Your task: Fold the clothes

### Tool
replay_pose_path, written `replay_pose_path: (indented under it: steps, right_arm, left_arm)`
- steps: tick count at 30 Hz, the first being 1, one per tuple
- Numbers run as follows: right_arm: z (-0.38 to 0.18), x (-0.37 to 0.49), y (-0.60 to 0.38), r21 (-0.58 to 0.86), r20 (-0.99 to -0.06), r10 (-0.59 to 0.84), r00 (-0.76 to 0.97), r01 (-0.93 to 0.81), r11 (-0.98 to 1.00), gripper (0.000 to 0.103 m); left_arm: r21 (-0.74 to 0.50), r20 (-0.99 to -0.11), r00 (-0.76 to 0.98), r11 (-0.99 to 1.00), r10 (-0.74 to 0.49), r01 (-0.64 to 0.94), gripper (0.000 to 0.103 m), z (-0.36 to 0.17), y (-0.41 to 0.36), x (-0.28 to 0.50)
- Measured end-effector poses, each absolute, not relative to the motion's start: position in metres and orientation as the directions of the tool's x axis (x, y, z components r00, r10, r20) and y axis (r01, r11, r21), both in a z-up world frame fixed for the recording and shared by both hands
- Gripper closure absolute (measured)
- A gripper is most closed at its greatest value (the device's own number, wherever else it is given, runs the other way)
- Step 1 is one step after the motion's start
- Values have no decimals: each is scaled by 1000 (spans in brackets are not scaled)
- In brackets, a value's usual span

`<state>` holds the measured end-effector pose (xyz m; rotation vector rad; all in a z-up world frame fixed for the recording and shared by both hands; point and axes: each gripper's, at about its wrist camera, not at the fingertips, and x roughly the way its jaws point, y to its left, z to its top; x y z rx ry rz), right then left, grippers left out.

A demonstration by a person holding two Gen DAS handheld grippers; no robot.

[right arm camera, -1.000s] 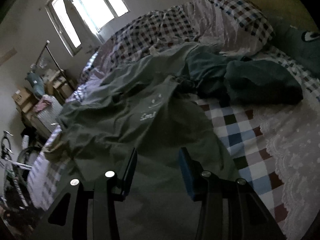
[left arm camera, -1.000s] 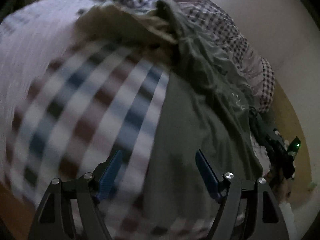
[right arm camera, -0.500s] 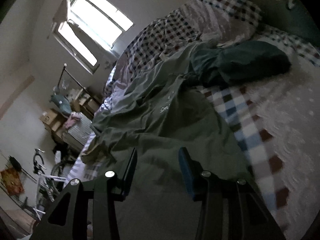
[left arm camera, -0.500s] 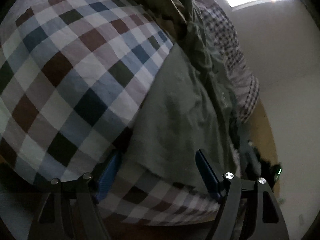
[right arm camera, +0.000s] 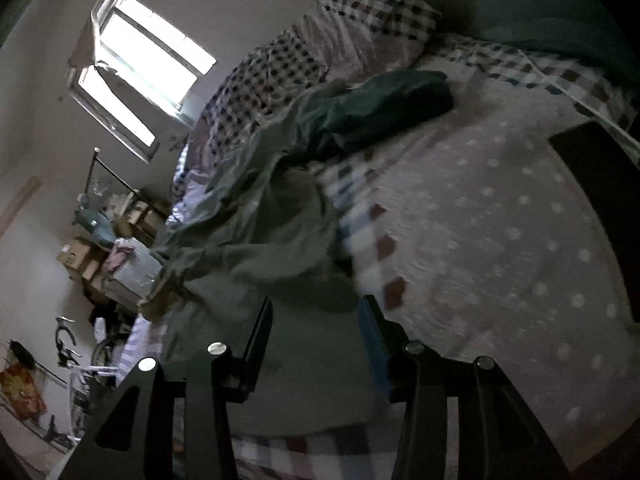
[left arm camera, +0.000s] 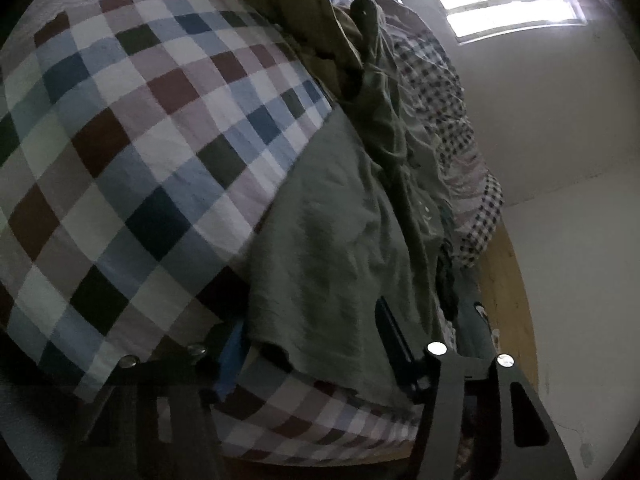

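Note:
A grey-green T-shirt [left arm camera: 332,248] lies spread on the checked bedsheet [left arm camera: 132,152], its hem near the bed's edge. My left gripper [left arm camera: 312,340] is open, with the hem corner between its blue-padded fingers. In the right wrist view the same T-shirt [right arm camera: 272,240] lies rumpled in front of my right gripper [right arm camera: 316,320], which is open over the hem, its fingers on either side of the cloth. A dark teal garment [right arm camera: 392,100] lies bunched past the shirt.
An olive garment [left arm camera: 304,20] is heaped at the far end of the bed. A checked duvet and pillow [right arm camera: 360,12] lie by the wall. Boxes and clutter [right arm camera: 100,248] stand beside the bed under the window. A dotted lace cover [right arm camera: 500,240] lies to the right.
Both grippers have dropped lower toward the shirt's hem at the bed edge. The left view has tilted so the hem now lies between its fingers. Both stay open.

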<state>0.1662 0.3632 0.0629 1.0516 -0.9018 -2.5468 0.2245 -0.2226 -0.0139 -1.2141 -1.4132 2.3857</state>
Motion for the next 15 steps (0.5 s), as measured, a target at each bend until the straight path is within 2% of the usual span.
replay_pose_path:
  steps: [3, 5, 7, 9, 13, 15]
  right_arm:
    - [57, 167, 363, 628, -567, -455, -687, -3, -778, 54]
    - [54, 166, 361, 633, -573, -472, -670, 4, -774, 54]
    - [52, 165, 358, 631, -583, -476, -659, 1, -775, 54]
    - [49, 164, 357, 634, -589, -480, -651, -3, -773, 54]
    - [46, 163, 359, 641, -597, -487, -637, -14, -767, 54]
    - [43, 163, 361, 647, -604, -497, -623, -20, -762, 54]
  left_arm:
    - [-754, -606, -673, -577, 425, 314, 51, -15, -224, 225]
    - [-736, -624, -671, -588, 399, 335, 68, -15, -225, 225]
    - [-715, -645, -657, -610, 389, 342, 73, -16, -225, 222]
    - [-683, -673, -637, -646, 376, 340, 86, -15, -225, 220]
    - [-641, -707, -610, -688, 357, 340, 98, -14, -225, 220]
    - [-640, -704, -616, -691, 354, 335, 101, -12, -227, 220]
